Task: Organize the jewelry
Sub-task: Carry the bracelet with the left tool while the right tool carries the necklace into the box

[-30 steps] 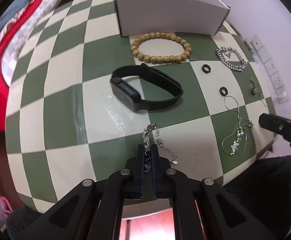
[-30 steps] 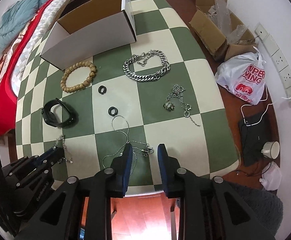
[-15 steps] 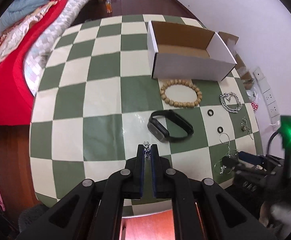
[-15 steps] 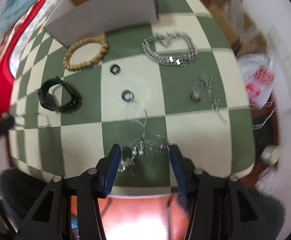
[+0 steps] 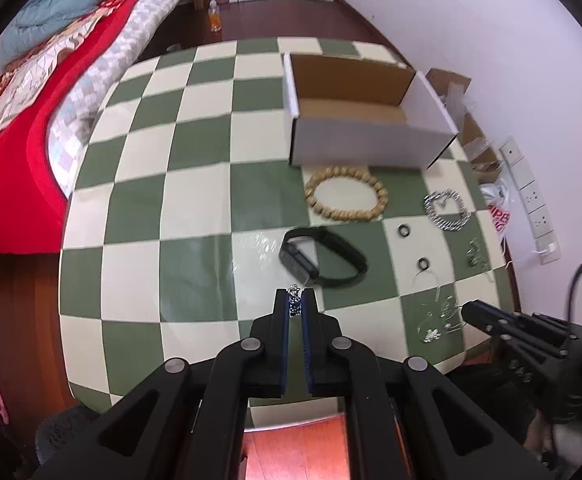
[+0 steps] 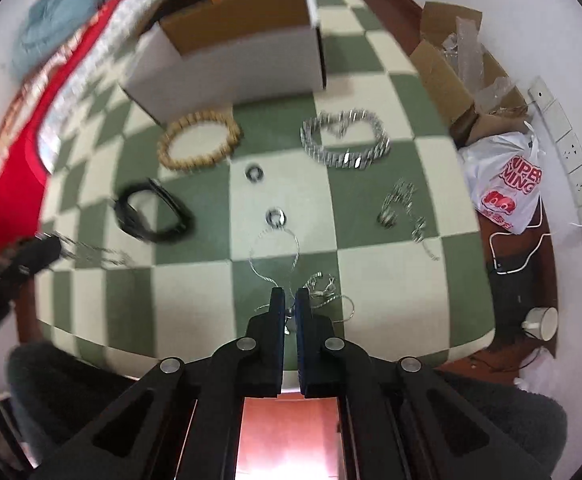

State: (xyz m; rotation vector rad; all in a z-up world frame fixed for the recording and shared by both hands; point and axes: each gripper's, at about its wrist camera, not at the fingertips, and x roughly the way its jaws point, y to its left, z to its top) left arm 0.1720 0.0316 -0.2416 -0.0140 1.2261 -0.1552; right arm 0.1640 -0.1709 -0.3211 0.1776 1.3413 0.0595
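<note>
Much of the left gripper's catch is hidden: only a short beaded stretch of a silver charm bracelet shows between its clenched pads, the rest lying behind the fingers. In the blurred right wrist view that bracelet trails as a smeared streak off the left gripper's dark tip at the frame's left edge. The right gripper is clamped on a thin silver necklace, whose loop and small pendants lie on the table ahead of the fingers (the exact strand pinched is too fine to make out).

A second ago the charm bracelet lay partly on the table with the left gripper low over it; now the gripper is higher and the bracelet hangs off the surface. The right gripper's jaws have just been closing, from a wide stance around the necklace to a pinch on it.

The table wears a green-and-cream checked cloth. On it sit an open white cardboard box, a wooden bead bracelet just before it, a black fitness band, two small dark rings, a heavy silver chain bracelet and a tangled silver chain. A red-covered bed stands beside the table; a wall with sockets, a plastic bag and an open carton flank the other side.
</note>
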